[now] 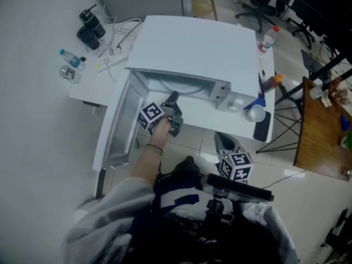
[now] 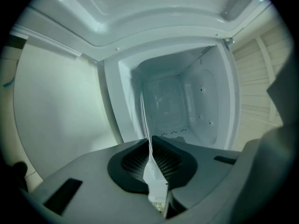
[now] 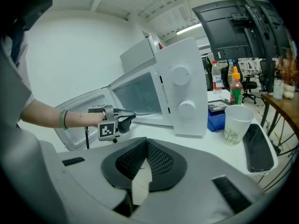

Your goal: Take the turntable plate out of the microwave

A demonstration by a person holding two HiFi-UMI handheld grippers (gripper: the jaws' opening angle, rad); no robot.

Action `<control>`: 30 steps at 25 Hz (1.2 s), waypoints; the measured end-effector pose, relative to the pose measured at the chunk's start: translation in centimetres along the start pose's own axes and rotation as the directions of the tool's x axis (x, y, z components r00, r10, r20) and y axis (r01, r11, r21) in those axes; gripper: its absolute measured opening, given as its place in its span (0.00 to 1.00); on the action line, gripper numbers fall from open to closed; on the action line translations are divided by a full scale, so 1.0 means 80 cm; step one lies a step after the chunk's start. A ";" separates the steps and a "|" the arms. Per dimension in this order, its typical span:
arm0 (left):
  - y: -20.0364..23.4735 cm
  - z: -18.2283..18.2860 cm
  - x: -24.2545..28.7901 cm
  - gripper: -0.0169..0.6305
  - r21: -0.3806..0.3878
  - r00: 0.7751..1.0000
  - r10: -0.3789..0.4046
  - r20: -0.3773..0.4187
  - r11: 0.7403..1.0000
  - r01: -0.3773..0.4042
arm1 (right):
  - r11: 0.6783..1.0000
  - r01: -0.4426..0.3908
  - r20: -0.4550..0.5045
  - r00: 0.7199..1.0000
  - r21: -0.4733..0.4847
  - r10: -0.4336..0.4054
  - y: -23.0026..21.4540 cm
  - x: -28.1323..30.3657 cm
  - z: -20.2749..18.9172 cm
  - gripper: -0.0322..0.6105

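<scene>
Rim of the turntable plate (image 2: 145, 120) lies pinched between the jaws of the left hand-held gripper (image 1: 172, 99), the disc stretching straight ahead into the microwave (image 1: 187, 43) (the right hand-held gripper (image 3: 146, 146), clenched empty, hangs well apart).

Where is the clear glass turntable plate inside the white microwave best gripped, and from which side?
Grip the clear glass turntable plate by its near rim, coming straight in through the open front of the white microwave. It looks thin and flat, walled in on every other side, so only that edge offers itself to the jaws. The left gripper is shut on it there.
</scene>
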State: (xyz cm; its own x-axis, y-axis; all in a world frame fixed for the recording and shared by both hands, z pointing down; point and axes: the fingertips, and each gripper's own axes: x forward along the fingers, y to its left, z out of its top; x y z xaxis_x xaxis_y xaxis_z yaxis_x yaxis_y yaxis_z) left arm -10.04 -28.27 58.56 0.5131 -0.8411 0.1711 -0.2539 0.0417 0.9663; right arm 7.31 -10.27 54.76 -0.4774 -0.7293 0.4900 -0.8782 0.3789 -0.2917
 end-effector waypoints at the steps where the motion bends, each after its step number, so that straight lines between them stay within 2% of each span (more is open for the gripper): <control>1: -0.001 -0.005 -0.003 0.05 0.004 1.000 -0.006 -0.011 1.000 0.006 | 1.000 0.002 0.000 1.000 0.001 -0.002 -0.001 -0.001 -0.001 0.05; 9: 0.018 -0.043 -0.034 0.05 -0.062 0.999 -0.026 -0.031 0.998 0.025 | 1.000 0.021 -0.020 1.000 0.011 -0.021 -0.003 -0.006 -0.008 0.05; 14: 0.019 -0.043 -0.032 0.06 -0.051 0.998 -0.038 -0.052 0.998 0.035 | 0.999 -0.009 -0.018 1.000 0.037 0.009 0.005 0.006 -0.006 0.05; 18: 0.018 -0.040 -0.034 0.06 -0.048 0.997 -0.043 -0.058 0.998 0.041 | 1.000 -0.028 -0.023 0.999 0.008 0.028 0.012 0.025 0.001 0.05; 21: 0.013 -0.029 -0.037 0.17 -0.034 0.998 -0.055 -0.029 0.998 0.054 | 0.999 -0.038 -0.023 0.999 -0.002 0.038 0.015 0.038 0.005 0.05; 24: 0.011 -0.016 -0.033 0.24 -0.030 0.999 -0.043 -0.020 0.999 0.042 | 0.999 -0.049 -0.030 0.998 -0.016 0.048 0.017 0.058 0.012 0.05; 30: 0.041 -0.002 -0.016 0.25 -0.108 0.999 0.033 0.021 0.994 -0.030 | 0.996 -0.082 -0.038 0.996 -0.029 0.081 0.031 0.096 0.029 0.05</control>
State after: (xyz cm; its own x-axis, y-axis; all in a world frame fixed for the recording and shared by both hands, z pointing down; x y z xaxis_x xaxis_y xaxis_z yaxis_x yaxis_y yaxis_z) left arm -11.38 -26.97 61.52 0.4871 -0.8505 0.1985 -0.1794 0.1249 0.9758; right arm 1.54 -16.28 55.93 -0.5480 -0.6741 0.4953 -0.8363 0.4540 -0.3075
